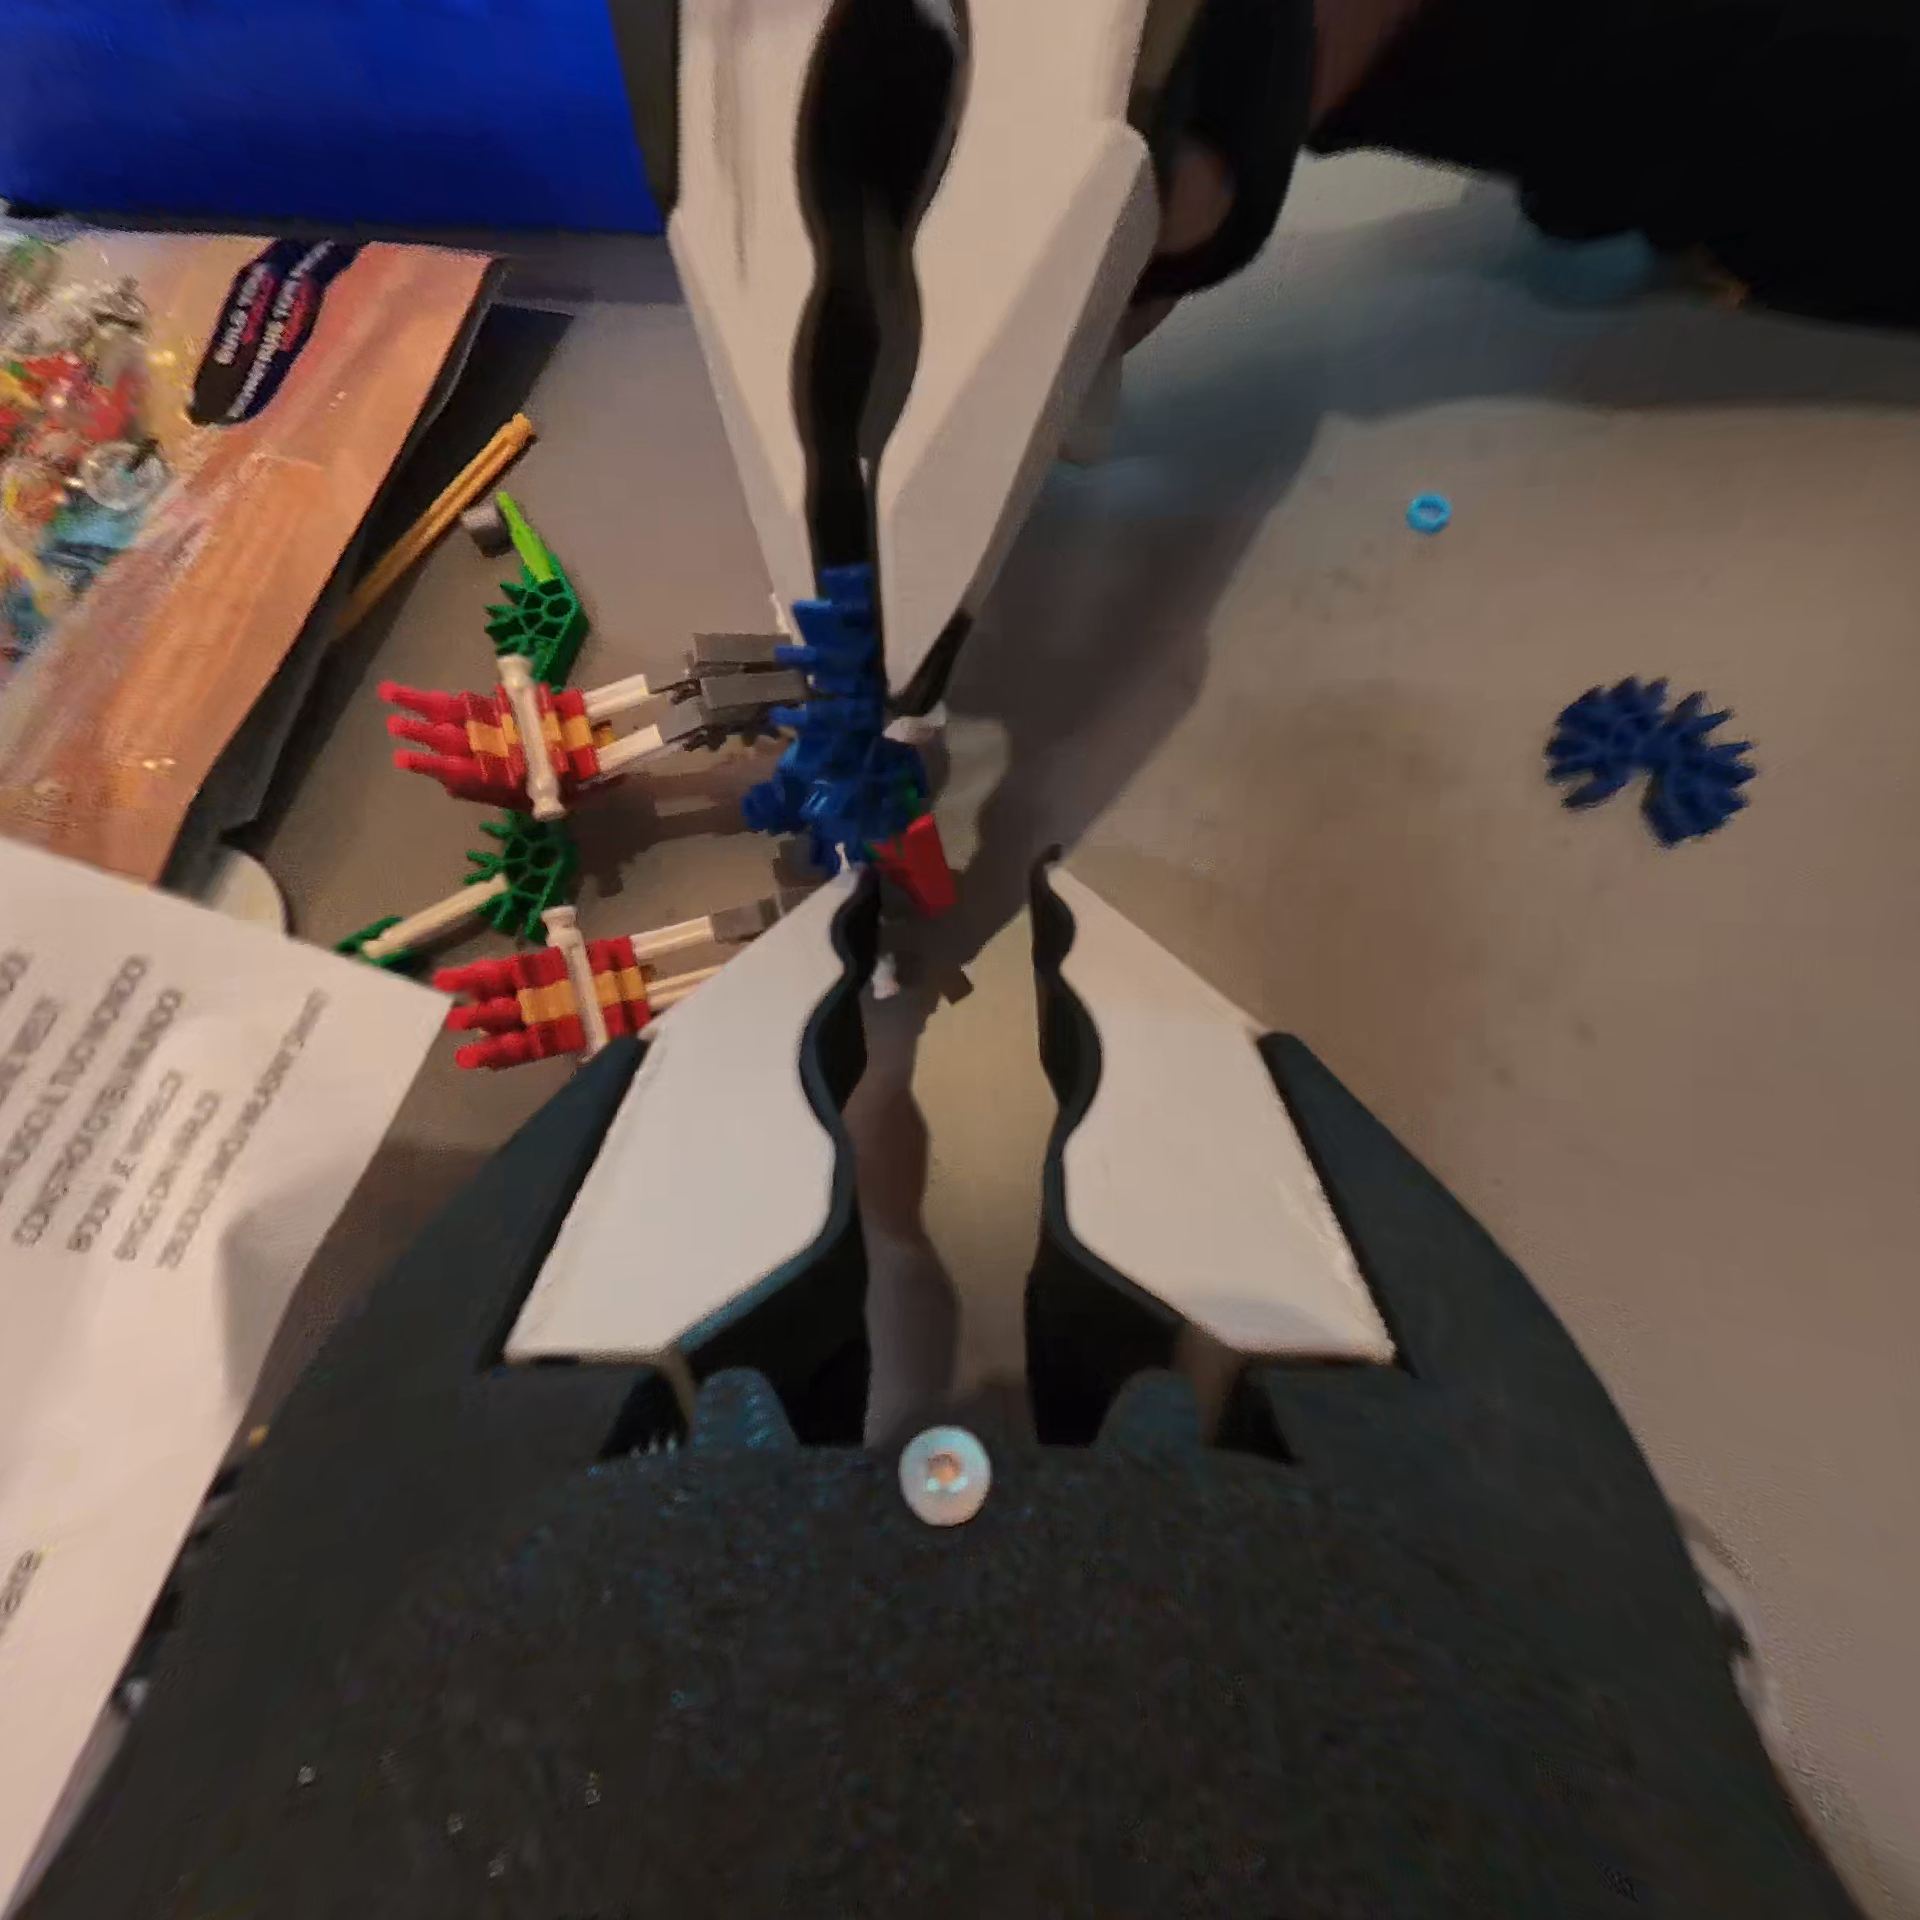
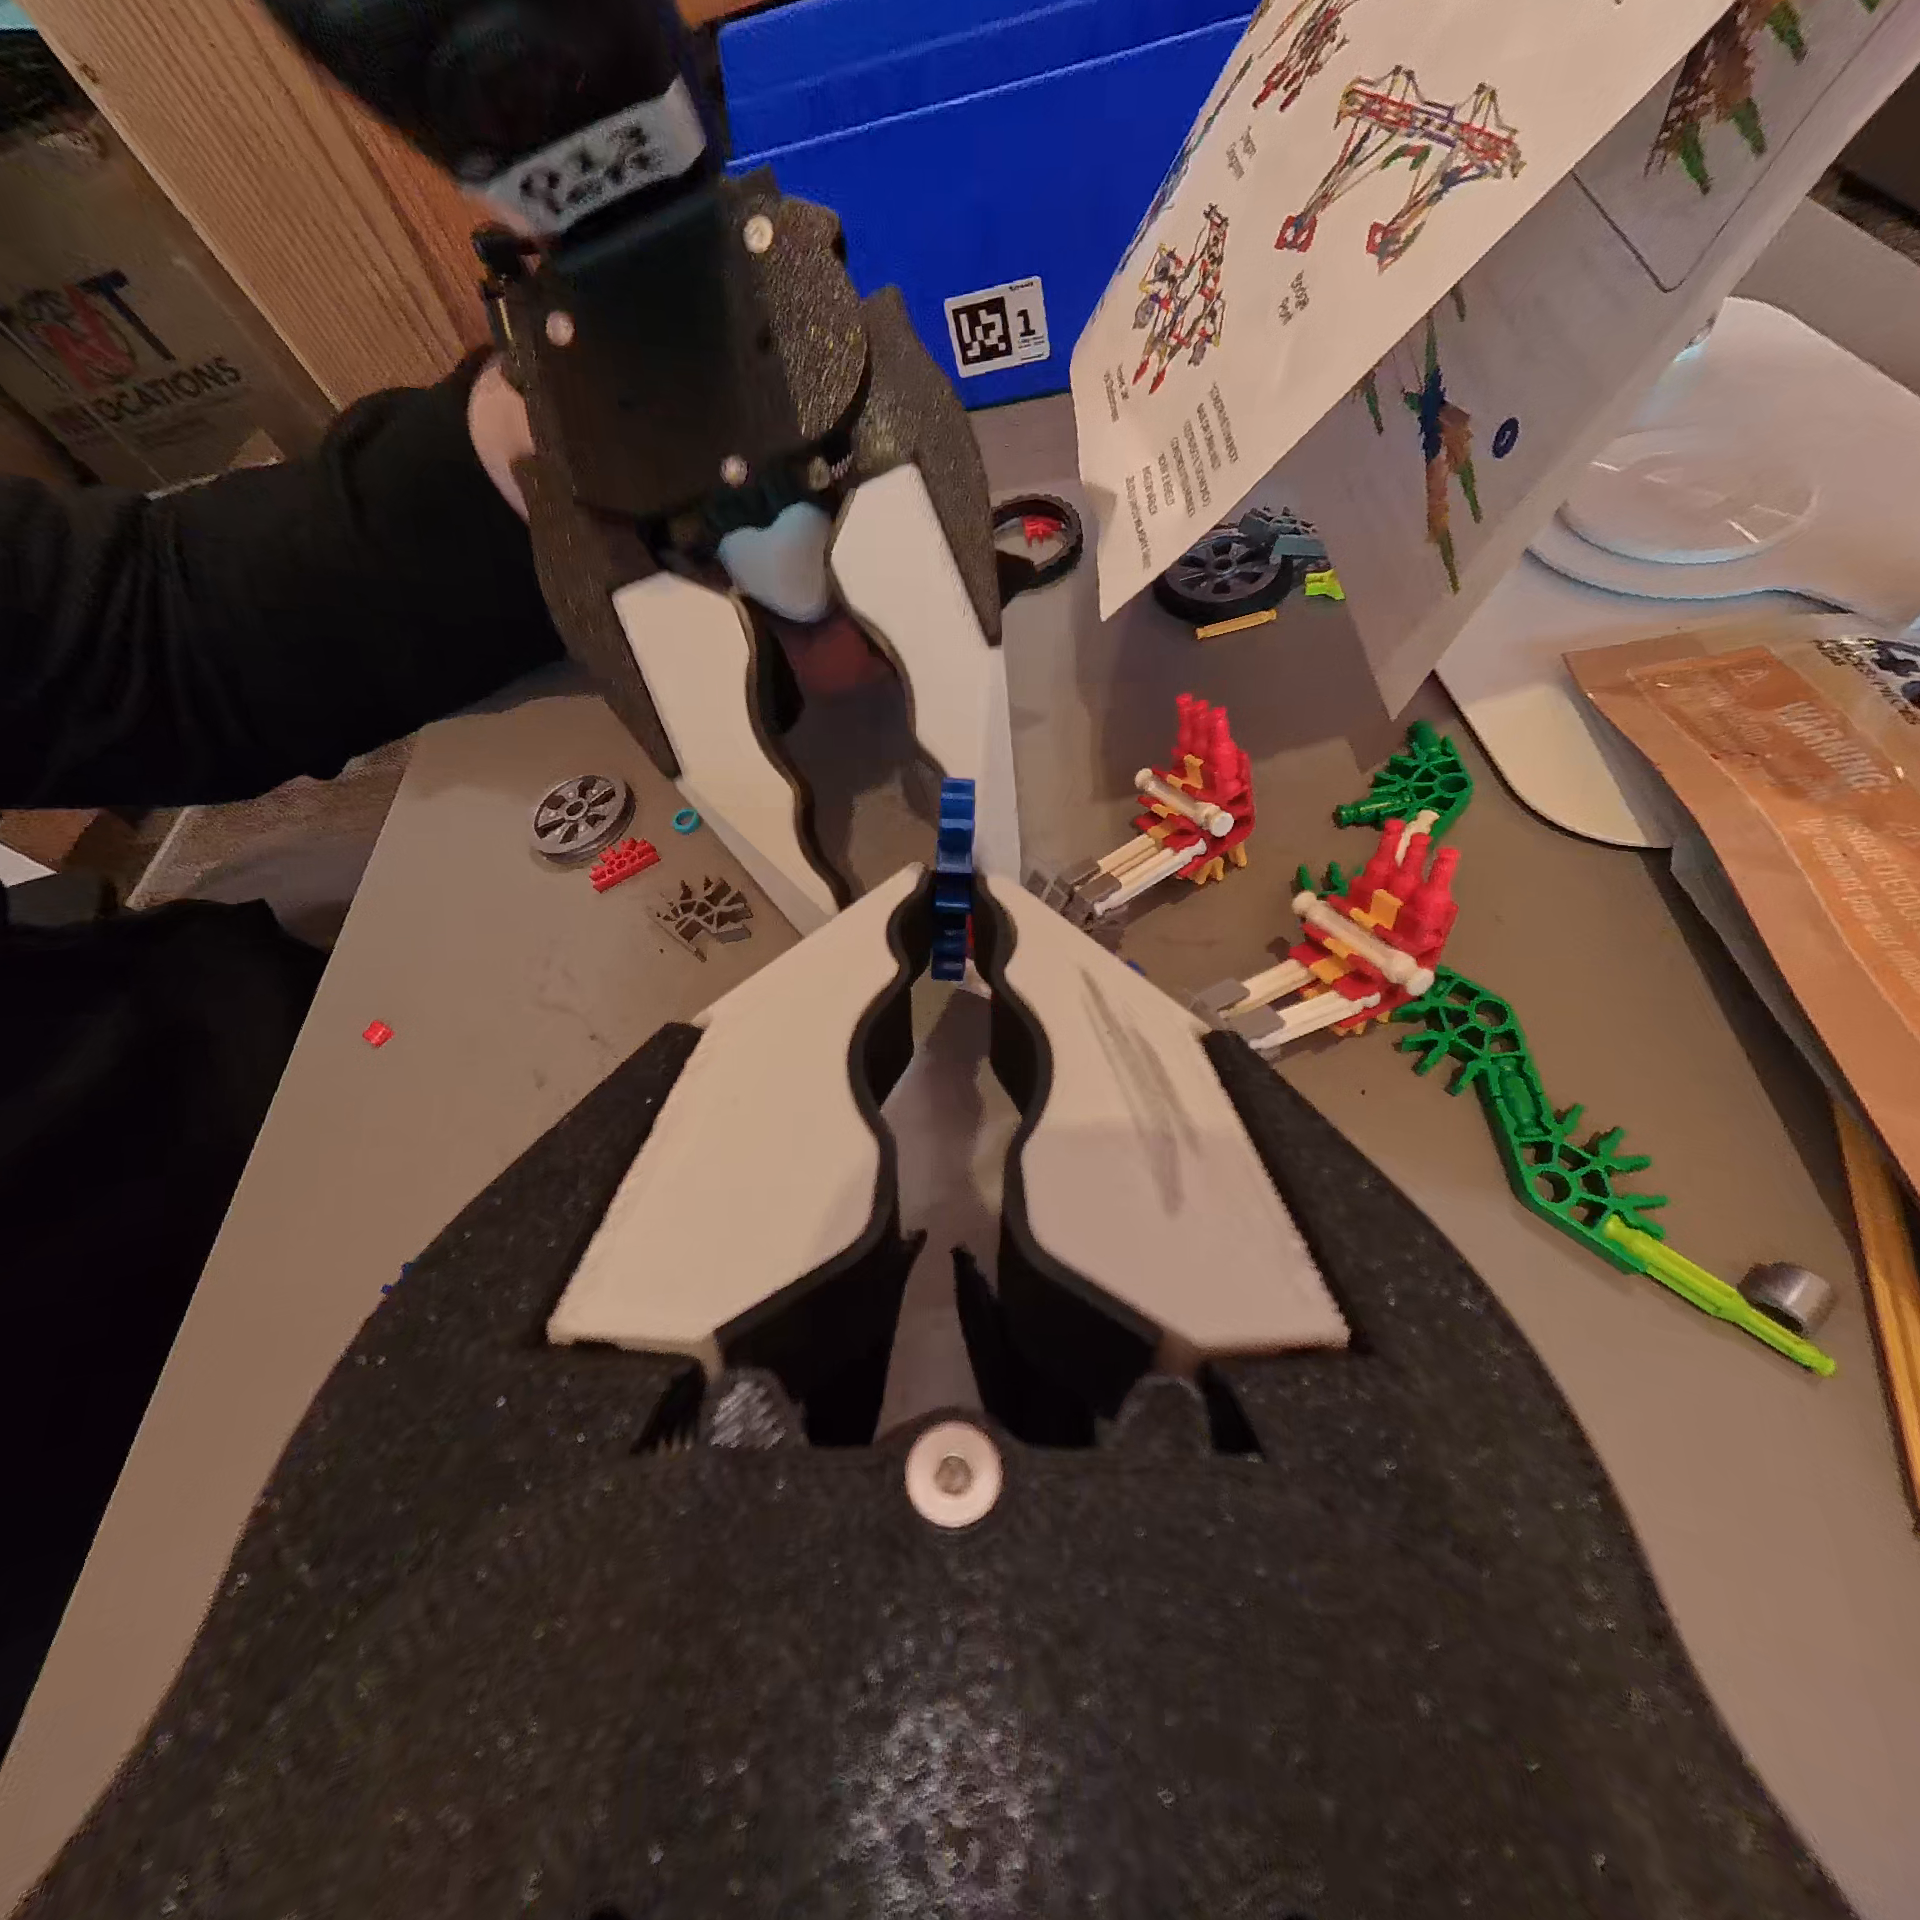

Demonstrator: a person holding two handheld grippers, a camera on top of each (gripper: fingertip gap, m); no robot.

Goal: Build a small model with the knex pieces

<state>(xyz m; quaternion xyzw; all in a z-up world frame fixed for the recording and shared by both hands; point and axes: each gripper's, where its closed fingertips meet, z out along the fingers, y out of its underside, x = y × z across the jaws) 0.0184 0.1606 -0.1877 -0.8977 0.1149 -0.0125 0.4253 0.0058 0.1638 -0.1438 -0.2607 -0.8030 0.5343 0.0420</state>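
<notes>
My right gripper [image 2: 956, 896] is shut on a stack of blue snowflake connectors [image 2: 954, 883] that stands on edge just above the grey table [image 2: 468, 1091]. In the left wrist view it comes down from the top [image 1: 878, 623] and pinches the same blue stack [image 1: 831, 717]. Grey connectors and white rods join the stack to a red and yellow connector cluster [image 1: 499, 738]. My left gripper [image 1: 951, 878] is open, with its tips beside the blue stack and a small red piece [image 1: 916, 868] between them. Its white fingers [image 2: 727, 748] show across from the right gripper.
A second red cluster [image 2: 1371, 935] and a green connector chain [image 2: 1527, 1132] lie to the side. A loose blue connector [image 1: 1652, 758], a small blue ring [image 1: 1429, 511], wheels [image 2: 582, 816], an instruction sheet [image 2: 1351, 260], an orange bag [image 2: 1766, 831] and a blue bin [image 2: 935, 156] surround the spot. There is about 4 cm between the tips of the two grippers. From either gripper's tips it is about 12 cm to the green connector chain [image 2: 1527, 1132]. My left wrist view [image 1: 540, 625] looks at it from another angle.
</notes>
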